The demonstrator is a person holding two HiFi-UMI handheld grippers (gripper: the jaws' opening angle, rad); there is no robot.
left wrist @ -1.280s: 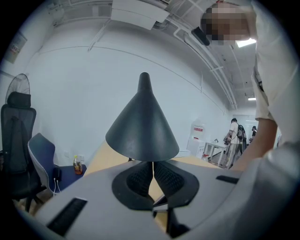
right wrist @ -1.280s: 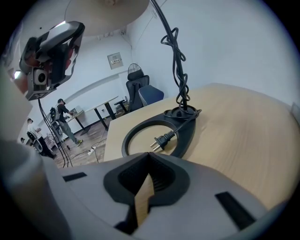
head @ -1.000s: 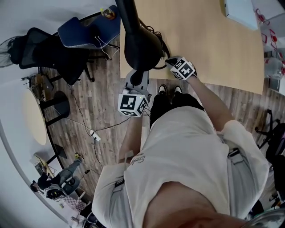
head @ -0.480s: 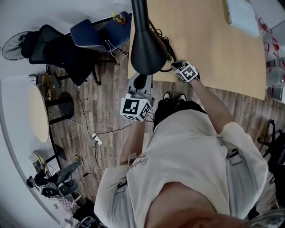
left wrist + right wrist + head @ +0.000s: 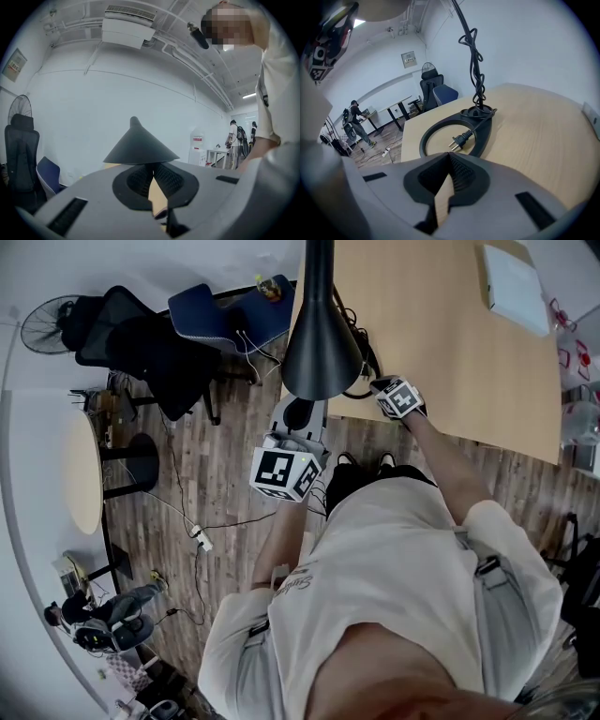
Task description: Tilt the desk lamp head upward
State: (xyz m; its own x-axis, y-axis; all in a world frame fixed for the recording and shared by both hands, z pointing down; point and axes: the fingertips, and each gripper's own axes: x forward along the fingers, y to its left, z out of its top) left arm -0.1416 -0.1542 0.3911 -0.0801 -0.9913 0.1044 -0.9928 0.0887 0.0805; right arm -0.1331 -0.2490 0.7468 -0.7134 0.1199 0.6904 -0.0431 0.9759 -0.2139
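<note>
Left gripper: clenched, nothing between pads, aimed up at black conical lamp head just past tips. Right gripper: clenched, empty, low over wooden desk, near ring-shaped lamp base, plug lying inside ring.

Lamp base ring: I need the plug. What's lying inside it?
The two-pin plug lies inside the ring on the desk, its cord leading to the stem foot. The ring's near edge is hidden behind the right claw.
</note>
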